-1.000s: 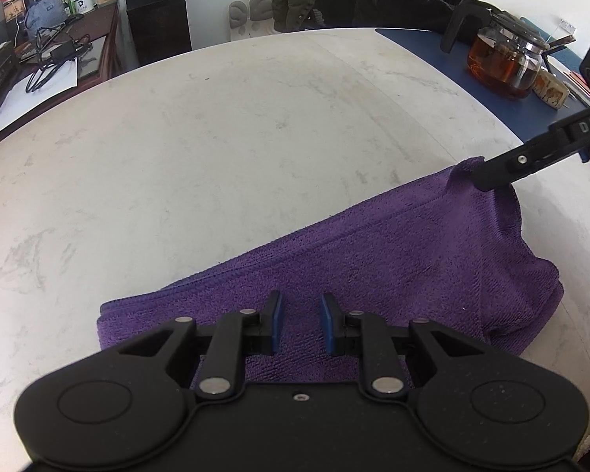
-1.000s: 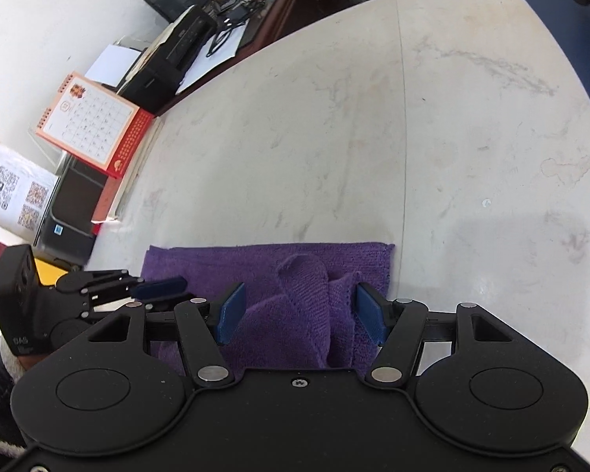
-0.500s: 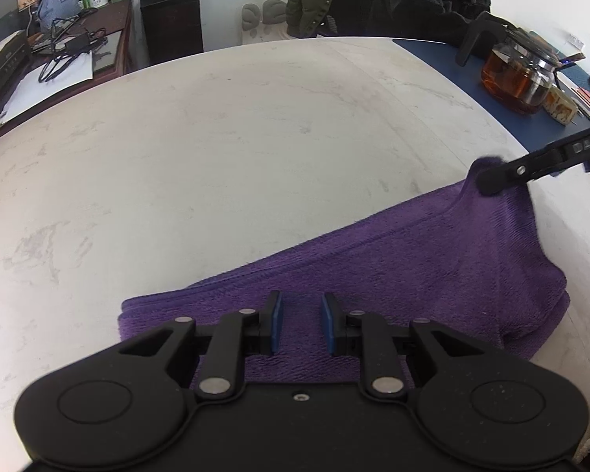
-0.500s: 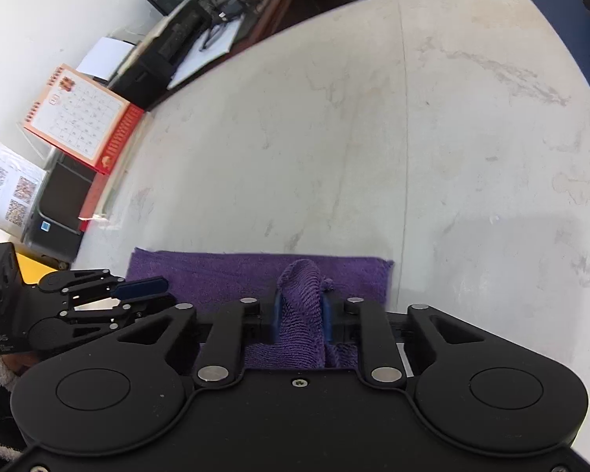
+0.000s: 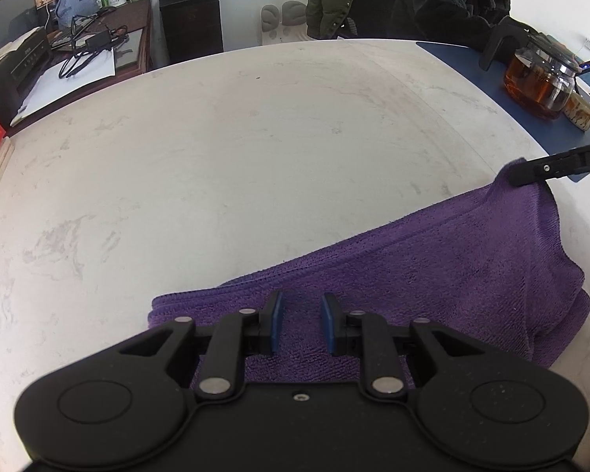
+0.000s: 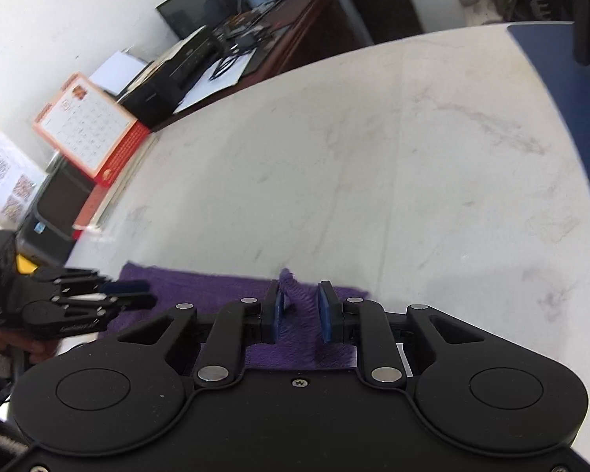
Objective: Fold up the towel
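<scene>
Table (image 5: 255, 149): purple towel (image 5: 432, 275) lies along its near edge, already doubled. Right gripper (image 6: 299, 310) pinches a raised towel corner between nearly closed pads, likely to carry it over. Left gripper (image 5: 299, 318) tilts down over the towel's opposite end, jaws narrow; grip unclear.
</scene>
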A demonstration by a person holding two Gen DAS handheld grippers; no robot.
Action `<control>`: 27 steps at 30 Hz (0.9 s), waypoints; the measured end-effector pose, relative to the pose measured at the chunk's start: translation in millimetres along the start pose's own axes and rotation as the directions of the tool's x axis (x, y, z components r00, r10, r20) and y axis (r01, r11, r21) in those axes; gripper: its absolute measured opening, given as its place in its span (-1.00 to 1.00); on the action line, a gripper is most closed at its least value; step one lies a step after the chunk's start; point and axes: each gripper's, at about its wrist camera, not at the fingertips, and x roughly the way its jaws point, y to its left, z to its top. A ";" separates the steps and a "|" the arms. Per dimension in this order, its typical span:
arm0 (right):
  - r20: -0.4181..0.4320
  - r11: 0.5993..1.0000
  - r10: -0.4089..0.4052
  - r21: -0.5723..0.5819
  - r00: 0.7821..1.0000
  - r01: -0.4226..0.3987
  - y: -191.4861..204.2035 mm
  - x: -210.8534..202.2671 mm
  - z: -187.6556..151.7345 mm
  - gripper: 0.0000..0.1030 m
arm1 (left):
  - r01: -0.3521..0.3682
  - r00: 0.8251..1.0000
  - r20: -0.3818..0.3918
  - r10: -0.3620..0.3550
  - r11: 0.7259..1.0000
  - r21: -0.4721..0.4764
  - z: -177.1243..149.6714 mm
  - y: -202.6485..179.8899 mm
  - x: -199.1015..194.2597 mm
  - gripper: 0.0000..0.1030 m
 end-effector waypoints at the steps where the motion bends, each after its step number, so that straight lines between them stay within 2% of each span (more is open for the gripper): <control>1: -0.003 1.000 -0.015 0.006 1.000 0.015 -2.8 1.4 -0.6 -0.63 | -0.001 1.000 -0.001 0.001 1.000 0.002 0.3 0.2 0.3 -0.62; 4: 0.012 0.999 -0.034 0.018 0.999 0.033 -8.4 -3.0 -3.6 -0.63 | -0.009 1.000 -0.001 0.009 1.000 0.004 0.3 0.3 -0.4 -0.62; 6: 0.036 0.999 -0.048 0.016 0.998 0.047 -8.6 -14.8 -5.6 -0.55 | -0.020 1.000 0.000 0.020 1.000 0.007 -0.1 0.1 -2.3 -0.62; 10: 0.068 0.998 -0.040 -0.045 0.997 0.043 -0.2 -45.8 -16.1 -0.55 | -0.020 1.000 0.015 0.019 1.000 0.020 -2.1 -2.6 -12.0 -0.62; 11: 0.056 0.996 -0.032 -0.083 0.998 0.037 4.5 -52.7 -21.5 -0.54 | -0.017 1.000 0.016 0.017 1.000 0.024 -3.5 -3.7 -14.0 -0.62; 14: -0.018 0.986 -0.025 -0.164 1.000 0.022 20.0 -60.6 -40.9 -0.34 | -0.015 1.000 0.012 0.015 0.999 0.034 -9.3 -6.6 -17.4 -0.62; 18: -0.088 0.977 -0.028 -0.213 0.996 0.009 30.9 -55.1 -70.3 -0.33 | -0.010 1.000 -0.008 0.011 0.999 0.044 -18.7 -9.7 -19.0 -0.62; 22: -0.092 0.968 -0.023 -0.251 0.996 -0.001 42.4 -48.4 -78.0 -0.33 | -0.009 1.000 -0.029 0.010 0.999 0.053 -27.4 -9.0 -16.5 -0.62; 27: -0.096 0.955 -0.015 -0.298 0.995 -0.014 46.7 -39.0 -78.1 -0.34 | 0.009 1.000 -0.015 -0.008 0.999 0.037 -30.5 -4.6 -16.6 -0.59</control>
